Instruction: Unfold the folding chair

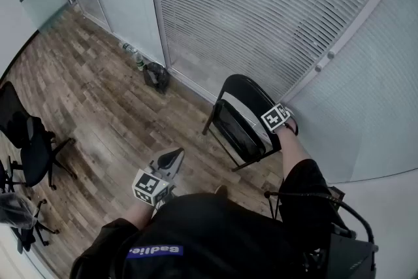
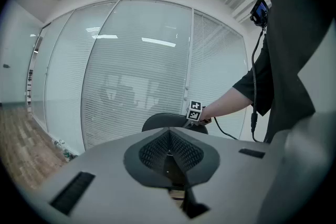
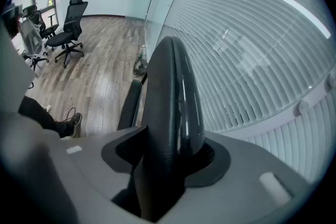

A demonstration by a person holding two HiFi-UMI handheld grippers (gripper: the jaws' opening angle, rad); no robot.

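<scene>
The folding chair (image 1: 241, 122) is standing on the wood floor (image 1: 98, 95), right up against the glass wall (image 1: 261, 10) with the blinds. From the head view it looks still folded, seat panel flat against the frame, so I'd say you're at the very start: you've got a hold, and nothing is opened yet.

Your right gripper (image 1: 285, 126) is angled down onto the chair's top edge. Its own view shows the jaws clamped on the rounded black backrest (image 3: 170, 113), one on each face, so that grip looks solid.

Your left gripper (image 1: 171, 159) is well apart from the chair, hanging near your body and pointing roughly level toward it. Its jaws are pressed together with nothing in them.

Next move, as I see it: hold the backrest steady with the right, bring the left over, open it and catch the front edge of the seat, then swing the seat down and out. The chair sits close to the glass, so you might tip or drag it toward you first to give the legs room. The office chairs (image 1: 29, 140) and the dark bag (image 1: 157, 75) are well clear.
</scene>
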